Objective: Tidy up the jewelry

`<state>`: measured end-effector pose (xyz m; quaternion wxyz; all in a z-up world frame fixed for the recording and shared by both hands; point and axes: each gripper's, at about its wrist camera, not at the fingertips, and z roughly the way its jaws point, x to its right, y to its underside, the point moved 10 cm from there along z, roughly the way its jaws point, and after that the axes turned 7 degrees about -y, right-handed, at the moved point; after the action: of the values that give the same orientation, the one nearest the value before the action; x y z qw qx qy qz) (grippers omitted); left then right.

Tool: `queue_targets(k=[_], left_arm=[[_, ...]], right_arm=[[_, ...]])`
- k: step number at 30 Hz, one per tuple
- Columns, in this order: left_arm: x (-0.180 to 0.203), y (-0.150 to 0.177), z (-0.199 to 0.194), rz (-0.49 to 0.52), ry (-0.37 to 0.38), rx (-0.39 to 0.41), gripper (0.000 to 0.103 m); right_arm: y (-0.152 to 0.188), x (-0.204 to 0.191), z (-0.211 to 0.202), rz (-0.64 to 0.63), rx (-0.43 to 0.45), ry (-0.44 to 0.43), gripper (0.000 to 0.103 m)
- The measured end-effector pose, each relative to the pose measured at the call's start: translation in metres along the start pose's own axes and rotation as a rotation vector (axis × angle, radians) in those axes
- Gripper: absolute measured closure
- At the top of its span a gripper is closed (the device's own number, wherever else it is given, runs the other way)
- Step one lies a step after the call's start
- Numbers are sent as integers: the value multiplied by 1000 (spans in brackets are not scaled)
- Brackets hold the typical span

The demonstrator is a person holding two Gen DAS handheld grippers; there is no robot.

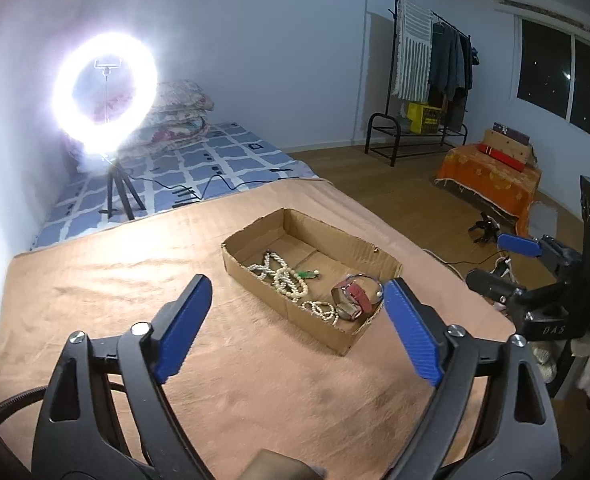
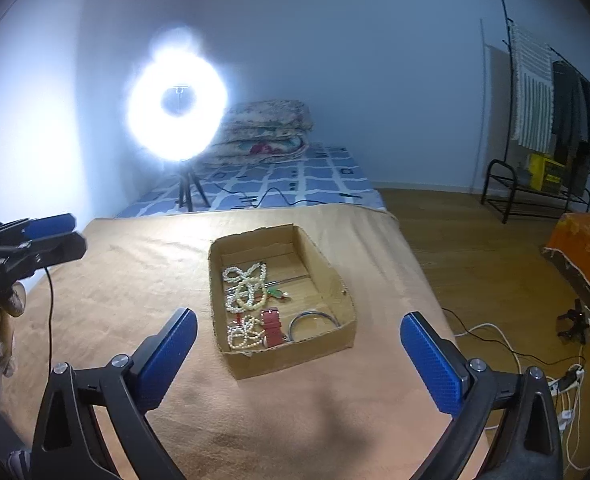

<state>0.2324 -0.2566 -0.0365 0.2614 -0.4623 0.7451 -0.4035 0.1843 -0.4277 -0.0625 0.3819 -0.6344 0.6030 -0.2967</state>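
Both claws hang wide open with nothing in them — left gripper (image 1: 295, 296) and right gripper (image 2: 297, 330) alike. The cardboard box (image 2: 291, 354) sits on the tan blanket (image 2: 135, 280) just ahead of the blue pads. Inside it: pearl necklaces (image 2: 245, 286), a red watch strap (image 2: 271, 326), a silver bangle (image 2: 314, 322) — all beyond the fingertips.

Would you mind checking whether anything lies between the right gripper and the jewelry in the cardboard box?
Nothing visible does: only bare blanket separates the open right gripper from the cardboard box, whose low near wall fronts the jewelry.
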Motion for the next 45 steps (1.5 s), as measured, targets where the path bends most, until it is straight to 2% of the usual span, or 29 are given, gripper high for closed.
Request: queue_targets(k=[6, 45], left_arm=[[2, 3, -6, 14, -24, 7, 1], [-1, 17, -8, 38, -38, -10, 0]], right_arm=[[4, 7, -4, 20, 4, 31, 0], [13, 11, -4, 21, -5, 49, 0]])
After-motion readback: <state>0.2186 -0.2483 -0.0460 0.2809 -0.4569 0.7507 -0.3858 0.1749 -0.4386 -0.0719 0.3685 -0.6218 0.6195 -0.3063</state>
